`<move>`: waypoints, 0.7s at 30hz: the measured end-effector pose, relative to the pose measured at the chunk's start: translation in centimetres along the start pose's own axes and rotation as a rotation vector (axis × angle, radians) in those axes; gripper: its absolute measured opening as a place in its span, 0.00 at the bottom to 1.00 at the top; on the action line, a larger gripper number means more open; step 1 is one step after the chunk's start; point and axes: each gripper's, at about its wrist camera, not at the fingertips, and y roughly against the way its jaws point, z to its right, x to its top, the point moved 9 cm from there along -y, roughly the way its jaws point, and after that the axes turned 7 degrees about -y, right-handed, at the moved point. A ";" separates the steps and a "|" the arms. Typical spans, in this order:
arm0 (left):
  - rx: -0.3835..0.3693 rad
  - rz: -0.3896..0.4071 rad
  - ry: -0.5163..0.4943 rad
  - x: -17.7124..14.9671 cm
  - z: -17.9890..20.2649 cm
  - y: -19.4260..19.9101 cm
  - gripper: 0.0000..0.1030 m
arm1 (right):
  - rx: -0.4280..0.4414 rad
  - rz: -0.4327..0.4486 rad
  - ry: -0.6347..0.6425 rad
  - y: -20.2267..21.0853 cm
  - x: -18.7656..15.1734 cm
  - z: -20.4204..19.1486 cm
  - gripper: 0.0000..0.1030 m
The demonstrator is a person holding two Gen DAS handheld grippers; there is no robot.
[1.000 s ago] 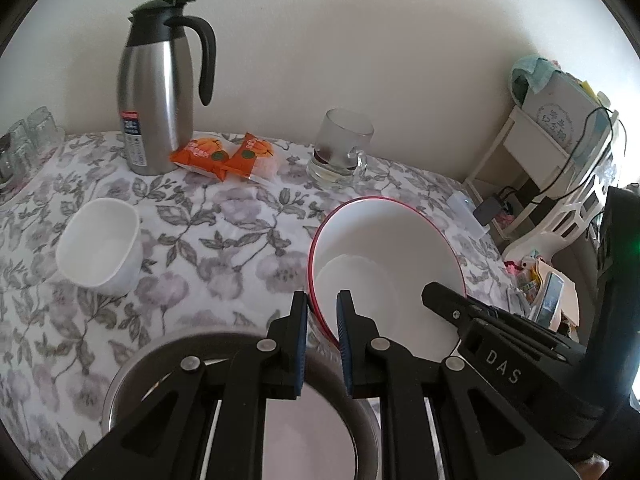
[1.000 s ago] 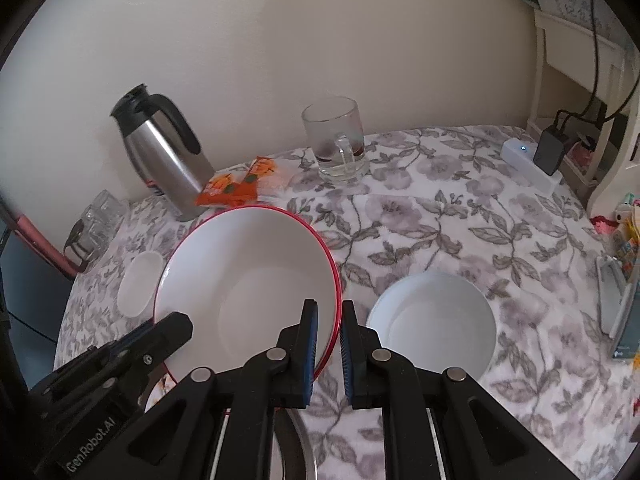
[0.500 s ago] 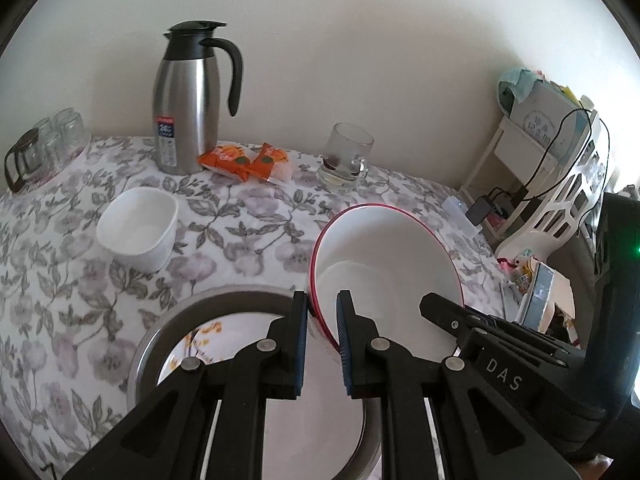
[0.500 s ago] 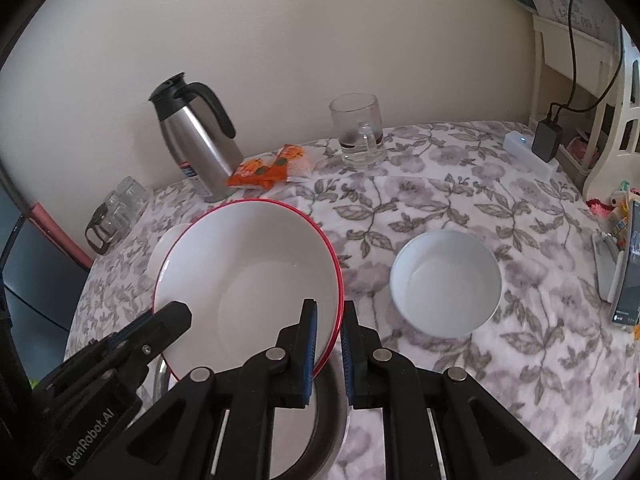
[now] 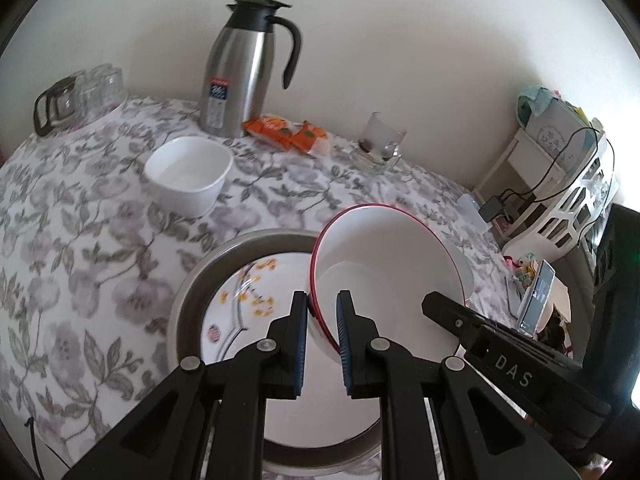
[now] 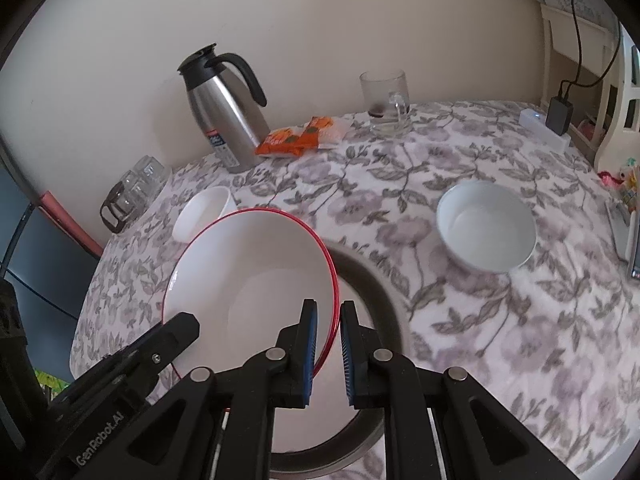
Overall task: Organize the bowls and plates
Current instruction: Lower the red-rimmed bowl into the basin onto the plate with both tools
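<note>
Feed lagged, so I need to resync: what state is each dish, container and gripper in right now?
Red-rimmed bowl: lifted, tilted, held by both grippers over the plates.
Left gripper: jaws shut on the bowl's rim.
Right gripper: jaws shut on the opposite rim.
Floral plate: lying in the grey-rimmed plate.
Square white bowl: upright, empty.
Round white bowl: upright, empty.
Glass mug: upright, dark dregs at bottom.
Steel carafe: upright, lid on.

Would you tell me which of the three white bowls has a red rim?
The big bowl held by both grippers, left and right, over the plate. The squarish bowl and the round bowl on the table are plain white.
</note>
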 end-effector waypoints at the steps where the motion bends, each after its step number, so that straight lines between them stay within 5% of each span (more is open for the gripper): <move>1: -0.002 -0.005 0.015 -0.2 -0.4 0.0 0.14 | -0.008 0.001 0.005 -0.1 -0.4 -0.3 0.13; 21: 0.028 -0.108 0.055 -2.2 -2.3 -2.0 0.14 | -0.016 0.008 -0.071 -2.3 -2.9 -0.2 0.14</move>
